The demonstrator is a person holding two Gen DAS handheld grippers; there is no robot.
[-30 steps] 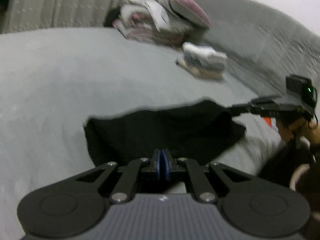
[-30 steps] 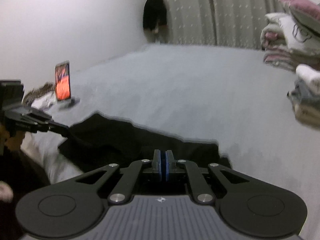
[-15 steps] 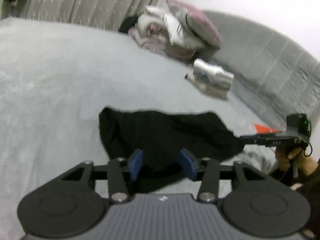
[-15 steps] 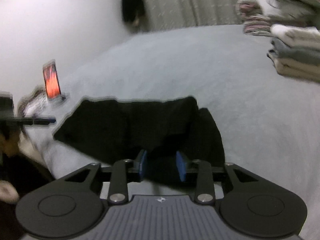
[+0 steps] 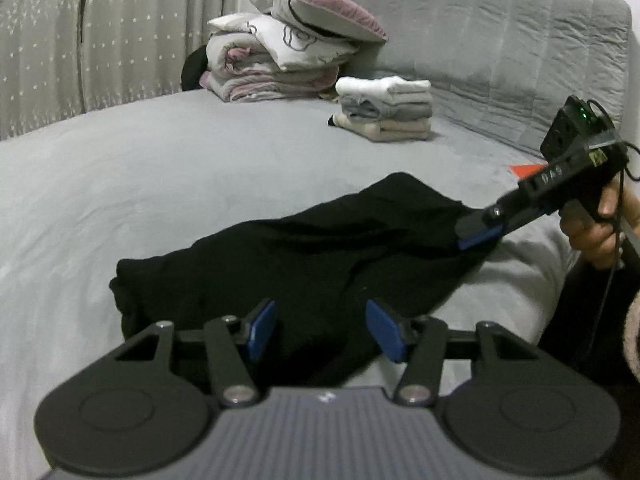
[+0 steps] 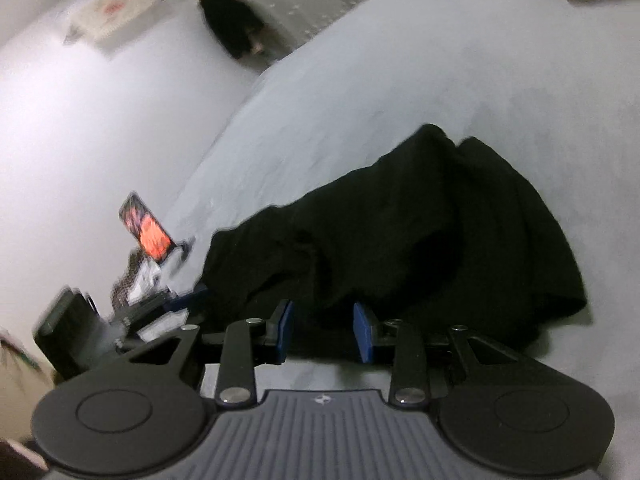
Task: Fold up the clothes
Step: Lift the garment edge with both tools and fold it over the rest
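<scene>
Black garment point(image 5: 320, 248) on bed point(image 5: 160, 168), lying ahead of both jaw pairs. Left gripper point(image 5: 322, 330) and right gripper point(image 6: 323, 332) spread wide, apparently empty; contact with cloth unclear

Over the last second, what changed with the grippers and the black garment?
Both let go: the left gripper and right gripper were shut on the black garment a second ago and now stand open, pads apart. The garment dropped into a looser heap on the grey bed. The folded stack by the headboard is unchanged.
</scene>
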